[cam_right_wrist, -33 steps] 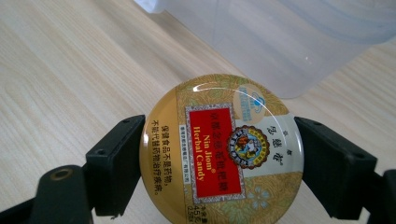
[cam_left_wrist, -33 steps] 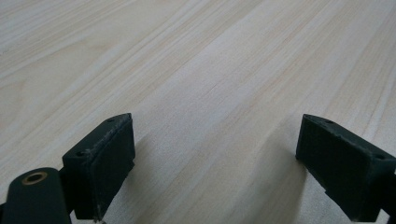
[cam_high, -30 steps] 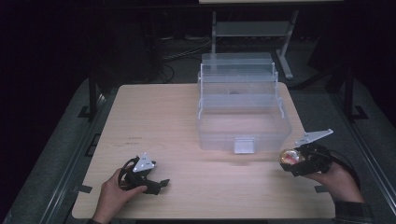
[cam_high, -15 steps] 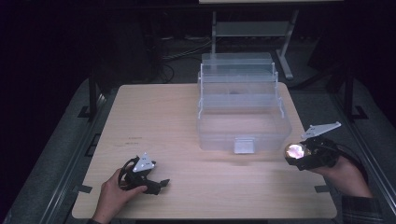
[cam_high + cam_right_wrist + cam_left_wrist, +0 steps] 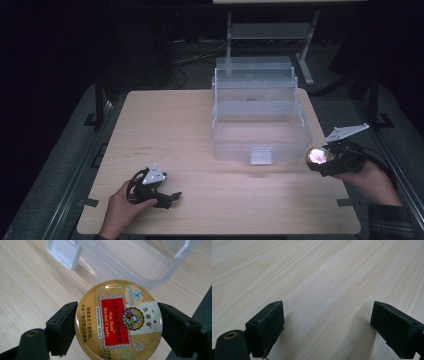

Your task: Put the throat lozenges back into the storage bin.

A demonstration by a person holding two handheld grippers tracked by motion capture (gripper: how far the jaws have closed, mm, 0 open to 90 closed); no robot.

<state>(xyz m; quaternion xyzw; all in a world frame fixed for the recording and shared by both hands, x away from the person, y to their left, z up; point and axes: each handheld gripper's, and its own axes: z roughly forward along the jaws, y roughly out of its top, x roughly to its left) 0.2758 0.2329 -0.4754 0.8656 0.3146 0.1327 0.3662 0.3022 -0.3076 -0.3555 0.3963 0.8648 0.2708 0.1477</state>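
While the right claw (image 5: 117, 327) grips a round candy tin (image 5: 118, 322) by its rim, one jaw on each side, the tin hangs just above the worktop (image 5: 200, 125), label facing the claw's camera. Ahead of this claw and close by stands a clear plastic box (image 5: 257, 117) with tiered trays folded back and its deep bottom bin open. The box's front corner and latch tab (image 5: 63, 252) lie just beyond the tin in the right gripper view.

Judging from this, the step in hand is carrying the tin toward the box. The next move likely calls for lifting the tin over the near wall, bringing it above the bin, then loosening the jaws to set it down without striking the rim.

From the high view, the right hand (image 5: 370, 175) reaches in from the worktop's near right edge, claw (image 5: 320, 157) pointing inward toward the box, its grey plate tilted upward.

By contrast, the left claw (image 5: 327, 322) is released, jaws spread wide with only bare wood between them. The left hand (image 5: 125, 200) rests low on the worktop near its front edge, well apart from the box, claw (image 5: 172, 197) aimed toward the middle.
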